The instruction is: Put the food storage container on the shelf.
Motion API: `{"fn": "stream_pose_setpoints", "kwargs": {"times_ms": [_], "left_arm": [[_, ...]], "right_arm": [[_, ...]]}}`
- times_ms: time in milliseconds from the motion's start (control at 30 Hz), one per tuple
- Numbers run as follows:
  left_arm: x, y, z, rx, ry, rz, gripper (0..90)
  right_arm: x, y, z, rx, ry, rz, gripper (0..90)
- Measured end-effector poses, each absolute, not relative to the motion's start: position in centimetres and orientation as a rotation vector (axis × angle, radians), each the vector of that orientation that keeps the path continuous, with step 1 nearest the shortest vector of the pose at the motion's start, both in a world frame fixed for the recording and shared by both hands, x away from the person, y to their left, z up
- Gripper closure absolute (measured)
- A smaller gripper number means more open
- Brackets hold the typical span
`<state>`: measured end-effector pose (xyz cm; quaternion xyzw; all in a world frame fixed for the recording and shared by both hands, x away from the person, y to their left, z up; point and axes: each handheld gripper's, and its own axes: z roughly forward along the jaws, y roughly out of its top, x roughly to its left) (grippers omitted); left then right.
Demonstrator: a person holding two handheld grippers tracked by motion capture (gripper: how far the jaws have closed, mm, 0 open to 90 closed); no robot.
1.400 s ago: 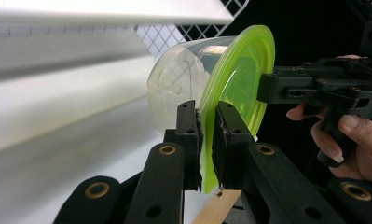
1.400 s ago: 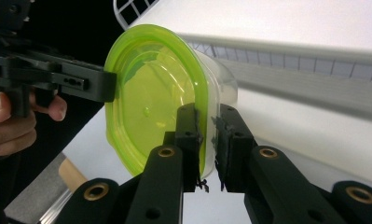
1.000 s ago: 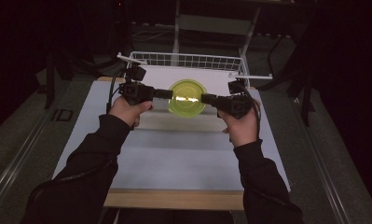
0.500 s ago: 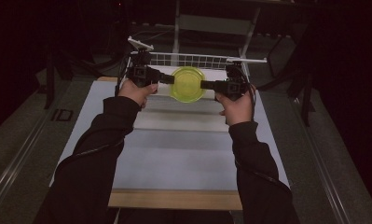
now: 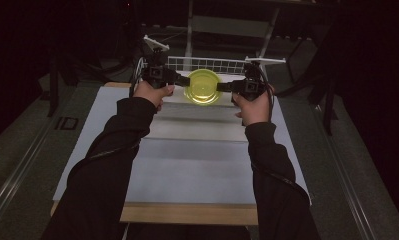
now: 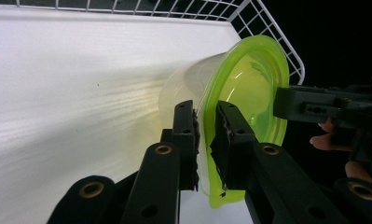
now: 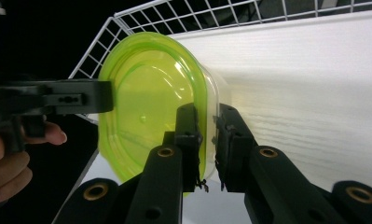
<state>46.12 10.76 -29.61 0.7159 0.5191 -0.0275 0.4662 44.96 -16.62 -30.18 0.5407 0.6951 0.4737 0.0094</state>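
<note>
A clear plastic container with a yellow-green lid [image 5: 203, 86] hangs in the air at the far end of the table, just in front of the wire basket [image 5: 207, 64]. My left gripper [image 5: 186, 81] is shut on its left rim and my right gripper [image 5: 221, 87] on its right rim. In the left gripper view the lid [image 6: 249, 84] is pinched between my left gripper [image 6: 204, 112] jaws, with the other gripper [image 6: 314, 105] on the far rim. In the right gripper view my right gripper [image 7: 207, 114] clamps the lid's edge [image 7: 146, 98] and the clear wall behind it.
The white wire basket [image 6: 267, 18] stands at the table's far edge, its corner close behind the container [image 7: 127, 28]. A white tabletop [image 5: 197, 150] stretches toward the person, whose dark-sleeved forearms reach over it. Dark surroundings lie on both sides.
Both grippers have carried the container away from the person toward the wire basket, with the arms stretching farther forward. The grip on both rims is unchanged.
</note>
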Motion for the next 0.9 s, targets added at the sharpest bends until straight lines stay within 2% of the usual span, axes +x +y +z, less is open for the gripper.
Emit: {"fn": "stream_pose_setpoints", "kwargs": {"times_ms": [267,400,533,733,900], "left_arm": [[47.0,10.2,-30.0,1.740,1.285,-0.031,76.1],[47.4,9.9,-30.2,1.738,1.294,-0.012,74.3],[47.8,9.4,-30.7,1.755,1.313,0.077,62.1],[47.8,9.9,-30.5,1.723,1.307,0.148,51.6],[46.9,10.9,-30.0,1.688,1.296,0.179,48.1]], "right_arm": [[46.5,-16.7,-30.1,1.751,2.168,1.459,77.5],[47.0,-16.9,-30.1,1.759,2.163,1.470,70.3],[47.5,-17.1,-30.7,1.759,2.165,1.478,62.3],[47.6,-17.2,-30.7,1.738,2.159,1.488,51.8],[46.4,-17.6,-29.7,1.658,2.145,1.515,47.2]]}}
